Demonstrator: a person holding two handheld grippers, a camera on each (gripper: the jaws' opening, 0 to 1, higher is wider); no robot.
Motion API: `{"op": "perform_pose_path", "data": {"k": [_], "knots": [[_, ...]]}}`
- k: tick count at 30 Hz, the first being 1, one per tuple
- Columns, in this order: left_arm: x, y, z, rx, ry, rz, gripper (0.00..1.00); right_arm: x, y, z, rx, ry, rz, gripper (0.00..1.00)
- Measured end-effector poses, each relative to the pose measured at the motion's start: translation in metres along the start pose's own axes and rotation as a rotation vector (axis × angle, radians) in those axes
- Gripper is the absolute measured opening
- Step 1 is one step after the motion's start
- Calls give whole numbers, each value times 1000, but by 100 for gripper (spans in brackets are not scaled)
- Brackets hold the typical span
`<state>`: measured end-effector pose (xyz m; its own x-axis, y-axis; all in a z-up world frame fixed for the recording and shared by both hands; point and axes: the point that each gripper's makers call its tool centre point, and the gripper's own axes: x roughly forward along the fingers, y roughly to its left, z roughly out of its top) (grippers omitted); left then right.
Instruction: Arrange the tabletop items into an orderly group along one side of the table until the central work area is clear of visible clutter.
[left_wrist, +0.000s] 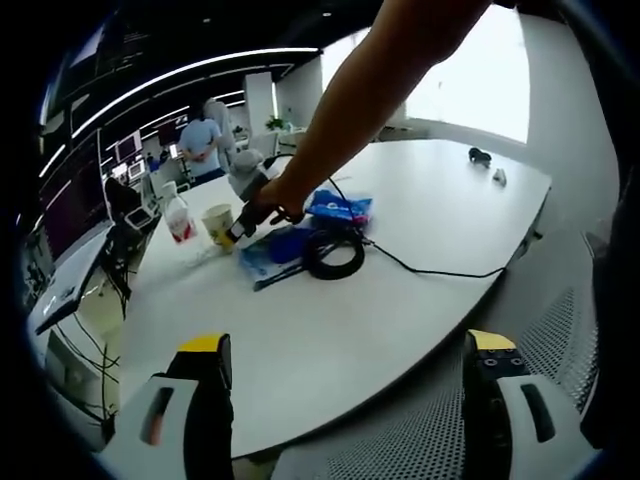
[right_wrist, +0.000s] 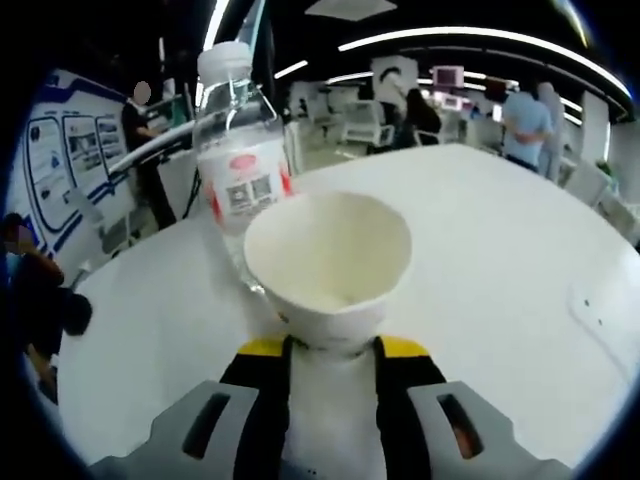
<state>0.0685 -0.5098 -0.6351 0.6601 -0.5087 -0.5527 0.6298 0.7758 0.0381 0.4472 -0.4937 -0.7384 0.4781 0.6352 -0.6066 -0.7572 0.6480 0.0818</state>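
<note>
A cream paper cup (right_wrist: 328, 260) sits squeezed between the yellow-tipped jaws of my right gripper (right_wrist: 328, 350), its open mouth facing the camera. Right behind it stands a clear water bottle (right_wrist: 240, 160) with a red and white label and a white cap. From the left gripper view, a person's arm reaches across the white table (left_wrist: 330, 340) with the right gripper (left_wrist: 234, 234) on the cup (left_wrist: 217, 222), the bottle (left_wrist: 178, 218) just left of it. My left gripper (left_wrist: 348, 345) hangs open over the table's near edge, holding nothing.
Blue packets (left_wrist: 340, 207), a flat blue item (left_wrist: 272, 250) and a coiled black cable (left_wrist: 333, 253) lie mid-table, its cord trailing right. Two small objects (left_wrist: 482, 156) rest at the far end. A mesh chair (left_wrist: 560, 340) stands near right. People stand by desks (left_wrist: 205, 140) behind.
</note>
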Motion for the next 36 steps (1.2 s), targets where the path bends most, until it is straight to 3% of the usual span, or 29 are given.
{"op": "perform_pose_path", "data": {"k": [4,20,23,36], "knots": [[0,0,-1,6,4,-1,96,-7,7,1,-2,-29,13,30],[1,0,-2,10,16,-1,96,4,5,-1,-26,6,16,30],[1,-1,-2,17,20,-5,96,2,3,2,12,-1,-1,30],[1,0,-1,18,10,-6,96,-5,2,4,27,-10,-8,40]]}}
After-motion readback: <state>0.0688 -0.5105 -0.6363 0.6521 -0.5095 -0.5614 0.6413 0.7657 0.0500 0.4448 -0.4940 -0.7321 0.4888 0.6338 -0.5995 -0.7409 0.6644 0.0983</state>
